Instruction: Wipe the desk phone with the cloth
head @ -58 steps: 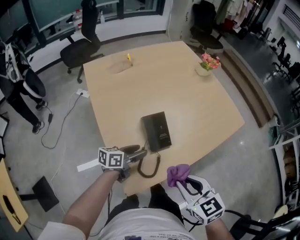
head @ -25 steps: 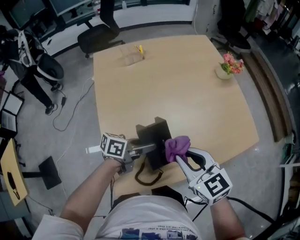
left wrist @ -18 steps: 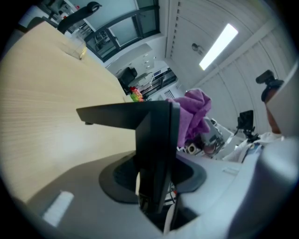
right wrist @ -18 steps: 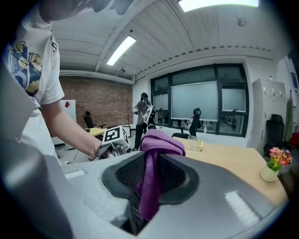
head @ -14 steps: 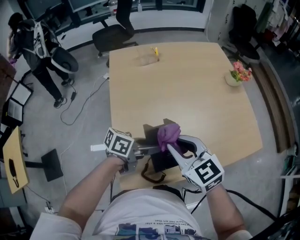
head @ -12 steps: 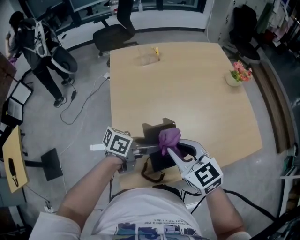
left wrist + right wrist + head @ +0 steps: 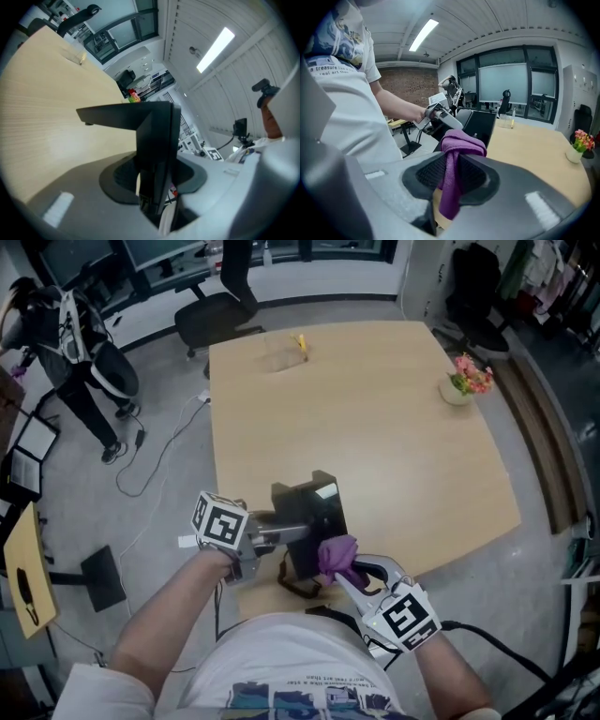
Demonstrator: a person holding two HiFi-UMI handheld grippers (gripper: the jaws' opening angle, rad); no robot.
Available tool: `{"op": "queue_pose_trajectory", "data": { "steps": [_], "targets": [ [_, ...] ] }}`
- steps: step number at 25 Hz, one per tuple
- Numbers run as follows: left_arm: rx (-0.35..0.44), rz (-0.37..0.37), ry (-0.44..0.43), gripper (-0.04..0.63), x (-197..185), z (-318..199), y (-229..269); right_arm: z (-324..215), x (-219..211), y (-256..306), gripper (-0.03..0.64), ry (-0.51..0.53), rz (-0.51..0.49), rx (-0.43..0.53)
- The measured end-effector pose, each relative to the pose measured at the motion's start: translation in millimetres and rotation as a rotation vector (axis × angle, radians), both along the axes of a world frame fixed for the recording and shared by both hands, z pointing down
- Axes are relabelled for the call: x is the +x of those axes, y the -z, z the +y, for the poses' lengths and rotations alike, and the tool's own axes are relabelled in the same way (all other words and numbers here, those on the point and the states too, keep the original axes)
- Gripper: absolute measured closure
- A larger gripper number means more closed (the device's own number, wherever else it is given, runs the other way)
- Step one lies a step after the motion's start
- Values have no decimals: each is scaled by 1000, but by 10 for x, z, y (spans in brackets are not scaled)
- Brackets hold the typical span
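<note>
My left tongs (image 7: pixel 298 532) (image 7: pixel 154 177) are squeezed onto the desk phone (image 7: pixel 312 509) (image 7: pixel 152 136). The two sides stand part way apart, because the black phone fills the gap between them and both pads press on it. The phone is at the near edge of the bench (image 7: pixel 375 427), on the left side of that edge. It is not lying flat. It is tipped up on its side, so in the left gripper view I see it as a thin dark slab standing straight up between the pads.

My right tongs (image 7: pixel 345 570) (image 7: pixel 452 180) are pinched tight on the cloth (image 7: pixel 336 553) (image 7: pixel 457 152). The cloth is purple. It puffs out in a soft lump above the tips, and one end hangs down between the pads. In the head view the lump sits right by the near right corner of the phone. I cannot tell if it touches the phone there.

A dark curly cord (image 7: pixel 295 585) loops down from the phone, past the edge of the bench.

Far across the bench, near the right edge, is a small flower pot (image 7: pixel 457 386) with pink flowers. A black chair (image 7: pixel 217 310) stands on the floor beyond the bench. A person (image 7: pixel 80 348) stands on the floor off to the left.
</note>
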State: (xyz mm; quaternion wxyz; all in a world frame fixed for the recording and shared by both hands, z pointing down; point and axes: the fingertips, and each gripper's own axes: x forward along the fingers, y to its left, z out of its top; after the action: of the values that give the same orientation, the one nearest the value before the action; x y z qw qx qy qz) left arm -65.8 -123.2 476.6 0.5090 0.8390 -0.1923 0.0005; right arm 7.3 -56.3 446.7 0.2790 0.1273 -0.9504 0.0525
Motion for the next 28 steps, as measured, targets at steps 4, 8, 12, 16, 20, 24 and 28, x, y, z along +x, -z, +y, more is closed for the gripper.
{"op": "queue_pose_trajectory", "data": {
  "steps": [4, 8, 12, 16, 20, 24, 28],
  "targets": [
    [1, 0, -12, 416, -1, 7, 9, -165, -44, 340, 528, -18, -38, 79],
    [3, -1, -37, 416, 50, 62, 24, -472, -196, 775, 528, -45, -102, 174],
    [8, 4, -55, 417, 73, 109, 41, -745, -340, 972, 528, -63, -119, 243],
    [19, 9, -65, 416, 72, 149, 61, -764, -335, 840, 528, -64, -101, 229],
    [21, 8, -60, 417, 8, 157, 70, -538, -203, 589, 528, -64, -68, 163],
    [27, 9, -60, 417, -48, 167, 89, -281, -64, 348, 528, -64, -29, 103],
    [37, 8, -69, 417, -62, 151, 94, -61, 54, 162, 528, -61, 4, 53]
  ]
}}
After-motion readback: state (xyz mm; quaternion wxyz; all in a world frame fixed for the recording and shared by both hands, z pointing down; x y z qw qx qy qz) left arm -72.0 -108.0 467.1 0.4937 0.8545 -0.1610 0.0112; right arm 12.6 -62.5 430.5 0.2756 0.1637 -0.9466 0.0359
